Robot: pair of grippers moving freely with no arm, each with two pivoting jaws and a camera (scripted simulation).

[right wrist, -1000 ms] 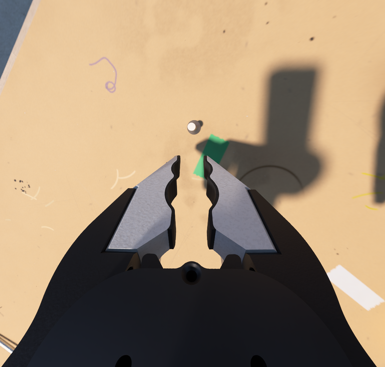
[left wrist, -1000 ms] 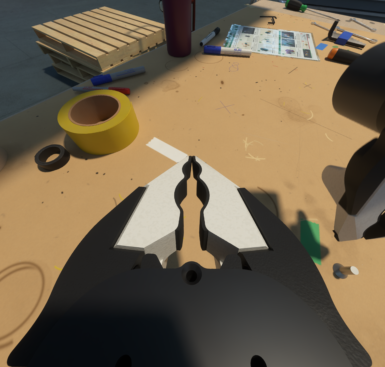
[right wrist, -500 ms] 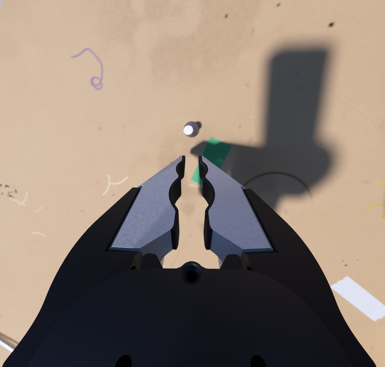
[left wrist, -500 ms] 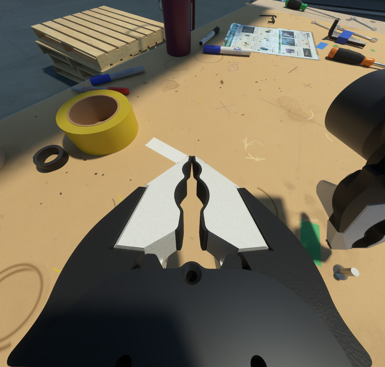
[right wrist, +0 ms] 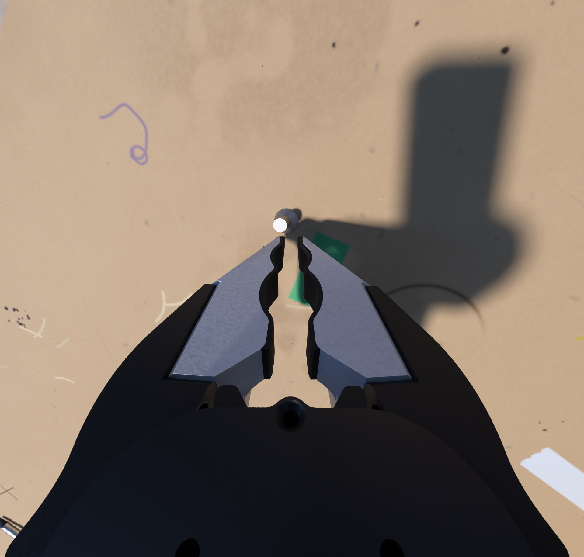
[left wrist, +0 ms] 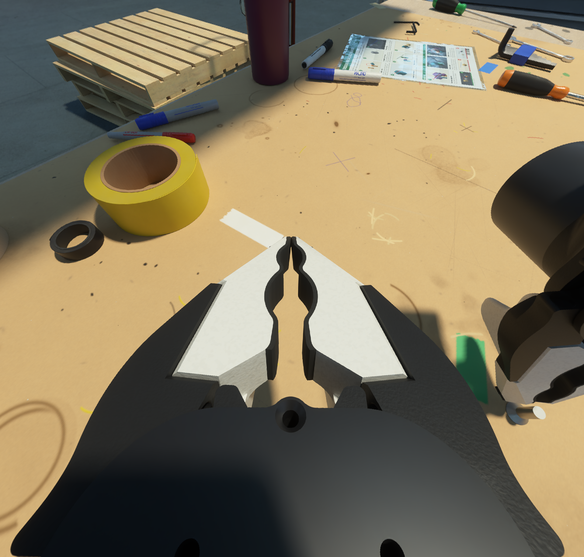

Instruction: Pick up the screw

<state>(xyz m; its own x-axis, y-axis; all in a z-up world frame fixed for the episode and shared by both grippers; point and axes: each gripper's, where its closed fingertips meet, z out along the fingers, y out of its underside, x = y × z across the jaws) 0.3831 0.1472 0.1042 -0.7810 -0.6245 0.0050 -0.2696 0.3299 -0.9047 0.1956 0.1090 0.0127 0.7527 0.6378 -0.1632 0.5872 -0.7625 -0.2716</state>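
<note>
The right claw, its jaws slightly parted and empty, points at the small silver metal screw lying at frame centre on the tan bench. The left claw is clenched on nothing.

screw: shiny metal | bench: matt scuffed board | pallet: bare wood

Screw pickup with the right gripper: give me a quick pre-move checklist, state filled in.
1. Screw in view, lying on the workbench: ok.
2. Right gripper tips just short of the screw, roughly lined up: ok.
3. Jaw gap wide enough for the screw: not ok, it looks narrower than the head.
4. Green tape is flat, no obstacle: ok.
5. Left gripper shut, empty, clear of the screw: ok.
6. Tip height above the bench: cannot tell.
</note>
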